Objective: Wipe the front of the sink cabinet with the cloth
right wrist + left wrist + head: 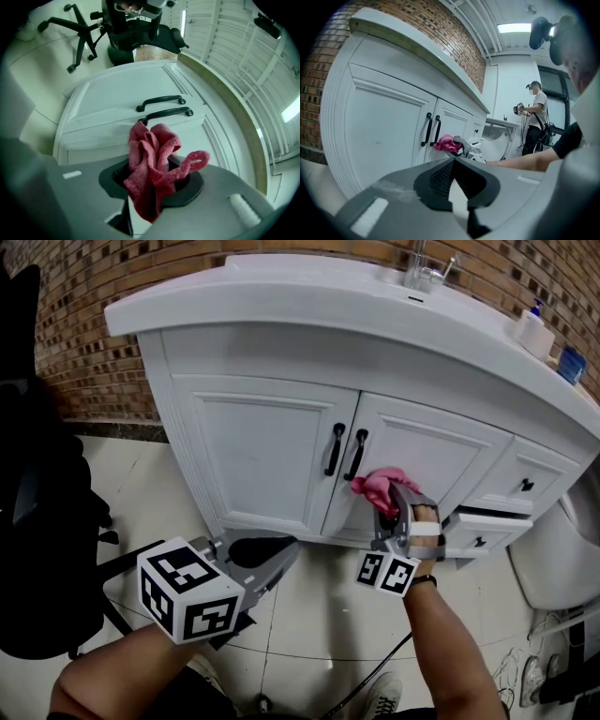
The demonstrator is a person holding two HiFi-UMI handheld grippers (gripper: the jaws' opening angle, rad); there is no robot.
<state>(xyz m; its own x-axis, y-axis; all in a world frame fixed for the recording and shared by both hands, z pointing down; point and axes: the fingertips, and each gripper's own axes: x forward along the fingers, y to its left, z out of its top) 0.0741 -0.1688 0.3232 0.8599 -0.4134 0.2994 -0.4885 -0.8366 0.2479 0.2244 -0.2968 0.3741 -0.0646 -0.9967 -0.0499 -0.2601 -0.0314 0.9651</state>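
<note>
The crumpled pink terry cloth (152, 164) covered the tips of the right gripper (153, 185), so the pads pinching the fabric were hidden. Whether the cloth touched the white panelled cabinet door (427, 460) could not be told from any view. In the head view, the right end of the white sink cabinet (262, 446) was cut off by the frame's right edge, the chrome tap (422, 268) by the top edge and the black office chair (37, 521) by the left edge. The small blue object (570, 364) at the countertop's right end was too small to identify. So was whatever the distant person (534, 117) held in the left gripper view.
</note>
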